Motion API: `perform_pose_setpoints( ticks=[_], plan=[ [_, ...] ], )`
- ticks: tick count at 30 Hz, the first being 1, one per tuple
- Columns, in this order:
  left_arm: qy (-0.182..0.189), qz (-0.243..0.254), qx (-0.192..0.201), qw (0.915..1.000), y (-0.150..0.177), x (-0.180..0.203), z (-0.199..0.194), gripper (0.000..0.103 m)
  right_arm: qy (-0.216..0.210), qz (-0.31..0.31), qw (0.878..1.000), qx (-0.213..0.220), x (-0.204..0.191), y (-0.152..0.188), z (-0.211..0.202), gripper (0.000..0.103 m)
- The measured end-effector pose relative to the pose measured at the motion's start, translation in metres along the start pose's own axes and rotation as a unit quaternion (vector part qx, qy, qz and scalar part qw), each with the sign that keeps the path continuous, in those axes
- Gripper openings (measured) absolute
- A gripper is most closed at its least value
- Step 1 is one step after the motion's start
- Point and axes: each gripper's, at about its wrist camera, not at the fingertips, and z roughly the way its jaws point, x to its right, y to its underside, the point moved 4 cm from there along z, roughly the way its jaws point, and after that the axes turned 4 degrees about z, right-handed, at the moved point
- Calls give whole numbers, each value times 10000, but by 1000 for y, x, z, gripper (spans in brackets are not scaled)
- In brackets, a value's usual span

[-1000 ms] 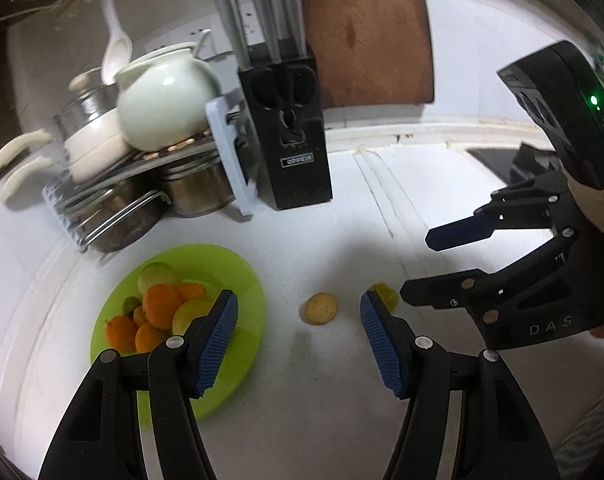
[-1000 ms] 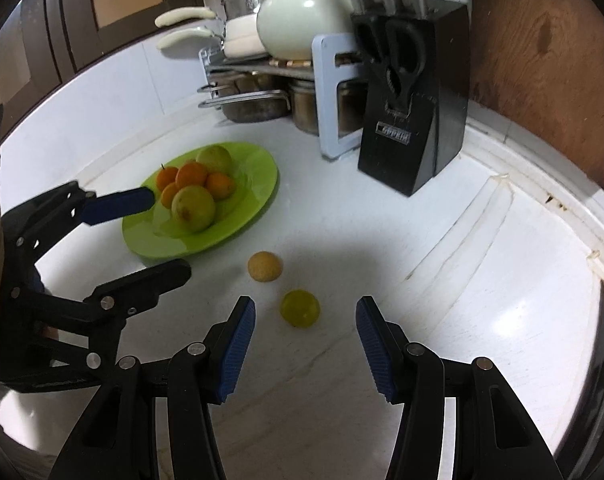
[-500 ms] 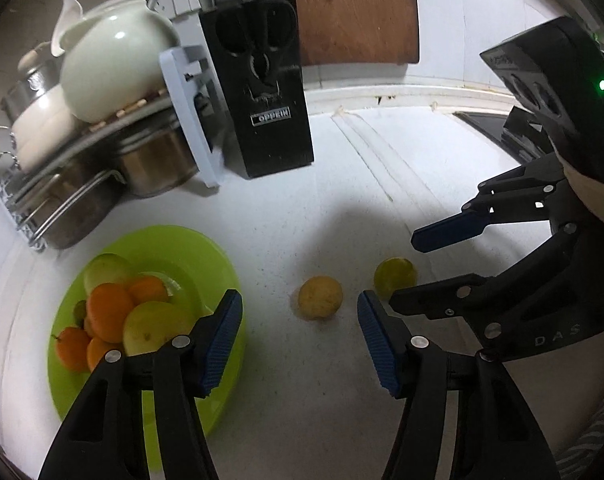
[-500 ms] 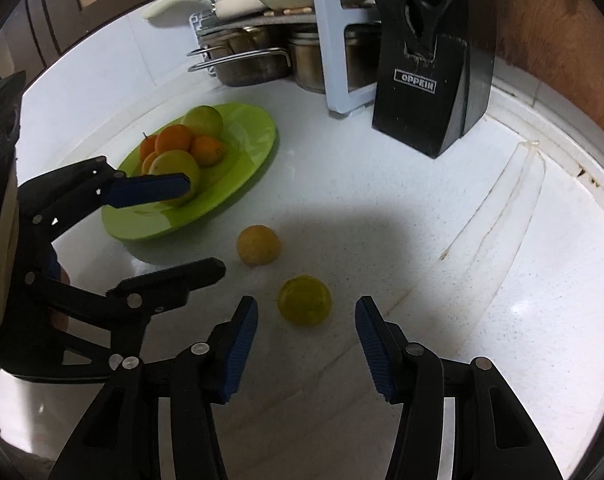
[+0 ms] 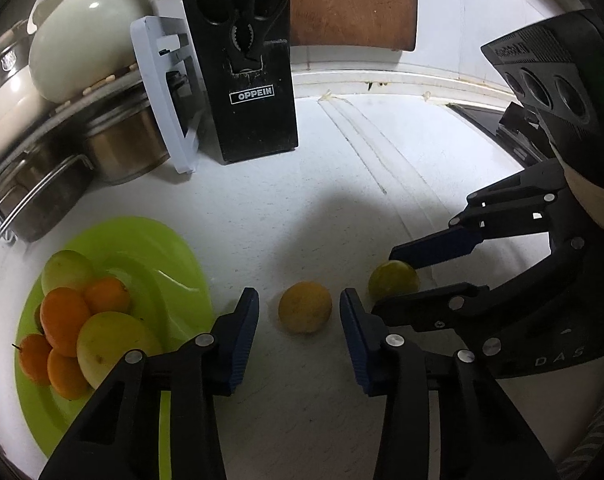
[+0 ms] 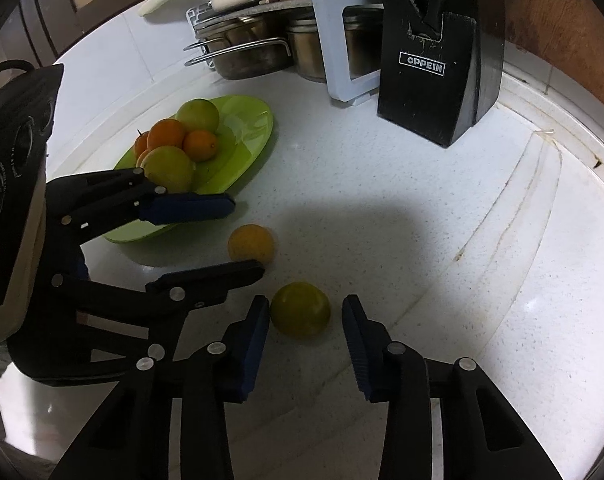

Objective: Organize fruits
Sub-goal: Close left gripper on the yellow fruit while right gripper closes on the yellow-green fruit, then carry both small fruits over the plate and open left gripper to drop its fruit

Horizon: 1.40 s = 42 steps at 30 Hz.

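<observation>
Pre-grasp, both sides at once. Left tongs [image 5: 298, 312] are open, straddling the orange [image 5: 305, 306] on the tabletop [image 5: 302, 200], pads either side, not touching. Right tongs [image 6: 305, 318] are also open, bracketing the lime [image 6: 300, 314]; its left pad looks just about at the skin, the right one is apart. In the right view the orange sits at about 11 o'clock from the lime, close by. The plate [image 5: 157, 248], already piled with fruit, is at 9 o'clock from the orange in the left view. Next: close each pair squarely on its fruit, lift, carry to the plate. Round fruit, so an off-centre squeeze could roll it. The two tongs are crowded; stagger the lifts.
</observation>
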Motion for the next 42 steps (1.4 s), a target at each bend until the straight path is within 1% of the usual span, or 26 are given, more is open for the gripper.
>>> perform_pose_setpoints(
  ticks=[3, 5, 9, 12, 21, 27, 32, 36, 42],
  plan=[
    [79, -46, -19, 10000, -1, 2, 2, 35, -64, 4, 10000, -7, 0, 0, 0, 32],
    [72, -71, -13, 9999, -2, 3, 2, 29, -73, 14, 10000, 1, -1, 1, 0, 31],
    [74, -197, -14, 9998, -4, 2, 3, 28, -102, 76, 9999, 8, 0, 2, -2, 31],
    [8, -329, -42, 9994, -3, 1, 0, 28, -87, 103, 9999, 41, 1, 2, -4, 31],
    [-209, -913, 60, 9956, 2, 1, -28, 28, -120, 117, 9997, 190, -3, 5, -19, 31],
    [-466, -1254, 195, 9908, 7, 4, -54, 28, -226, -18, 9990, 390, -14, 1, -36, 31],
    [-696, -1572, 379, 9844, 15, 5, -83, 28, -320, -188, 9977, 563, -29, -1, -52, 31],
    [-874, -1741, 454, 9798, 20, 4, -100, 28, -405, -293, 9965, 665, -41, -1, -62, 31],
    [-1212, -2005, 548, 9706, 27, -1, -126, 28, -521, -433, 9948, 766, -58, -2, -71, 31]
  ],
)
